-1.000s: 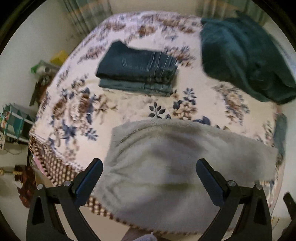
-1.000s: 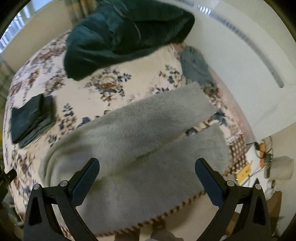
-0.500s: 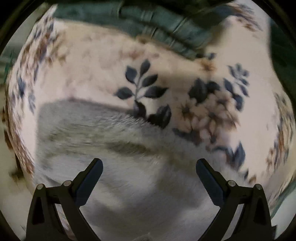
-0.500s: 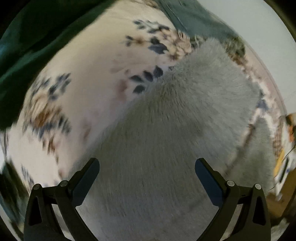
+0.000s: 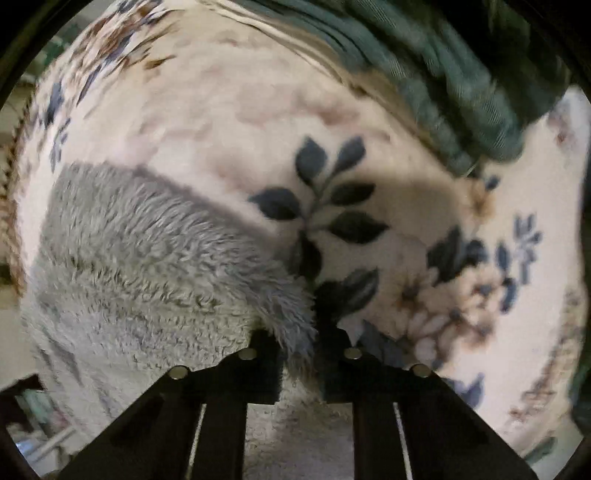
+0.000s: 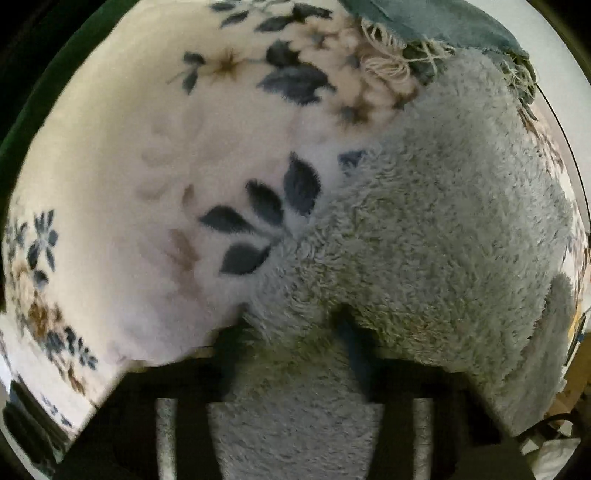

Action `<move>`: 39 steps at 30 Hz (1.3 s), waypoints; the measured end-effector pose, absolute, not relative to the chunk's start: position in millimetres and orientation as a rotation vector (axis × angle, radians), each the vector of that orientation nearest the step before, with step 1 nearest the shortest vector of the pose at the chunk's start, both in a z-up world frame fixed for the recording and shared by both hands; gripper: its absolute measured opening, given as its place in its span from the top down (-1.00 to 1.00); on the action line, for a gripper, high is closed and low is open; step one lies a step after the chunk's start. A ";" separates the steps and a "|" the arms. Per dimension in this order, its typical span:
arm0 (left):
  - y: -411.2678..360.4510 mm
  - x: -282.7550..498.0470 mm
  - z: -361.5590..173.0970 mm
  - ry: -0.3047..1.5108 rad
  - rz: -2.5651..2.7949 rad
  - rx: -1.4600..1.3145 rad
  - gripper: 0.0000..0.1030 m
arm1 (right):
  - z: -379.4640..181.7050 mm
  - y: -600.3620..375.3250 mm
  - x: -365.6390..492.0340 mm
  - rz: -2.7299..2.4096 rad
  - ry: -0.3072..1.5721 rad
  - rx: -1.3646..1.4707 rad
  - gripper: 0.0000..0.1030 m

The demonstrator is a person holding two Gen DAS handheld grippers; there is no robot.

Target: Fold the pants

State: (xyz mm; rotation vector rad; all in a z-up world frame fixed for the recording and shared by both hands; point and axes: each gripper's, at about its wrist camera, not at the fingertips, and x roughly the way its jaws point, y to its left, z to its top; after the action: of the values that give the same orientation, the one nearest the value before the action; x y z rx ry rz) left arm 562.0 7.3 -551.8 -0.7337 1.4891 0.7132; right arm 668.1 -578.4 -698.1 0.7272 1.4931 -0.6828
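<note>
No writing or label can be read anywhere, and no container shows. The grey fleece pants (image 5: 147, 266) lie on a cream floral bedspread (image 5: 229, 122) — both grippers point down onto them. The left gripper (image 5: 299, 354) is pressed together, pinching a tuft at the pants' edge. The right gripper (image 6: 291, 332) is closing, with a bunched fold of the fleece between its jaws and the fabric puckered around them. Folded dark green garments (image 5: 461, 74) lie beyond on the bedspread, and a frayed teal cloth (image 6: 443, 22) touches the pants' far end.
</note>
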 end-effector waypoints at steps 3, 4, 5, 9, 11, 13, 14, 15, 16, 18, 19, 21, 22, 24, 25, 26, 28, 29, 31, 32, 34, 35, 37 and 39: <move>13.2 530.8 -519.9 1.404 0.638 -0.800 0.86 | -686.4 -579.0 649.5 -0.625 1.445 0.773 0.77; 13.7 517.9 -507.3 1.377 0.616 -0.814 0.87 | -679.5 -579.0 641.6 -0.602 1.425 0.776 0.78; 14.3 509.4 -499.0 1.362 0.603 -0.822 0.87 | -671.1 -578.8 632.0 -0.582 1.405 0.774 0.79; 17.4 456.7 -442.0 1.277 0.520 -0.867 0.88 | -632.7 -576.1 587.0 -0.499 1.336 0.758 0.80; 21.0 440.1 -421.0 1.255 0.476 -0.876 0.88 | -612.9 -577.3 565.6 -0.478 1.314 0.759 0.80; 7.2 418.4 -405.2 1.242 0.434 -0.867 0.88 | -590.5 -583.2 543.0 -0.461 1.290 0.761 0.80; 5.0 396.1 -391.9 1.241 0.414 -0.837 0.88 | -580.0 -581.3 528.9 -0.462 1.284 0.748 0.80; -0.5 390.2 -396.5 1.242 0.407 -0.838 0.88 | -572.4 -578.1 507.7 -0.466 1.282 0.734 0.80; -2.0 364.7 -388.3 1.252 0.383 -0.851 0.88 | -559.9 -585.4 493.7 -0.471 1.284 0.722 0.80; -2.4 334.2 -391.6 1.261 0.365 -0.856 0.88 | -542.6 -584.6 452.2 -0.492 1.286 0.689 0.80; -3.7 319.7 -394.0 1.268 0.353 -0.864 0.88 | -537.2 -585.3 430.6 -0.504 1.291 0.680 0.80; -1.7 281.9 -401.0 1.284 0.349 -0.865 0.88 | -537.4 -584.9 398.7 -0.545 1.302 0.642 0.80; 0.2 259.0 -411.6 1.313 0.345 -0.889 0.88 | -540.7 -584.6 381.7 -0.566 1.314 0.641 0.80; 2.8 228.3 -431.7 1.353 0.348 -0.912 0.88 | -549.6 -582.4 353.2 -0.612 1.336 0.614 0.80; 3.8 217.0 -442.6 1.372 0.350 -0.924 0.88 | -556.1 -583.1 340.4 -0.634 1.344 0.613 0.80; 4.9 205.3 -455.0 1.390 0.355 -0.931 0.88 | -565.3 -582.3 328.1 -0.655 1.361 0.603 0.81; 6.5 189.8 -482.8 1.416 0.358 -0.932 0.88 | -581.5 -581.6 311.8 -0.683 1.379 0.622 0.81; 6.6 184.9 -497.2 1.433 0.356 -0.931 0.87 | -588.9 -580.2 305.3 -0.688 1.389 0.618 0.81; 10.9 176.1 -521.9 1.456 0.359 -0.974 0.85 | -603.8 -577.0 293.7 -0.688 1.396 0.611 0.81; 13.3 171.3 -530.6 1.481 0.379 -0.987 0.79 | -610.9 -575.8 291.7 -0.677 1.412 0.628 0.76; 18.8 163.7 -532.8 1.463 0.391 -1.016 0.79 | -623.7 -574.1 285.9 -0.641 1.457 0.656 0.48; 21.8 162.4 -527.8 1.430 0.388 -1.012 0.79 | -625.9 -572.6 281.8 -0.623 1.470 0.655 0.04; 25.3 163.5 -511.2 1.376 0.406 -0.943 0.57 | -621.0 -567.9 276.7 -0.596 1.463 0.641 -0.31; 25.2 166.5 -496.0 1.326 0.414 -0.862 -0.12 | -610.3 -563.8 271.4 -0.590 1.459 0.573 -0.33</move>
State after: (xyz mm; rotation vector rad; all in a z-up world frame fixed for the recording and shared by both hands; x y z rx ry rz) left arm 166.5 25.2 -496.0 -0.8622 1.3256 0.4145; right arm 271.4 -563.8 -610.3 0.5733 1.4594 -0.5897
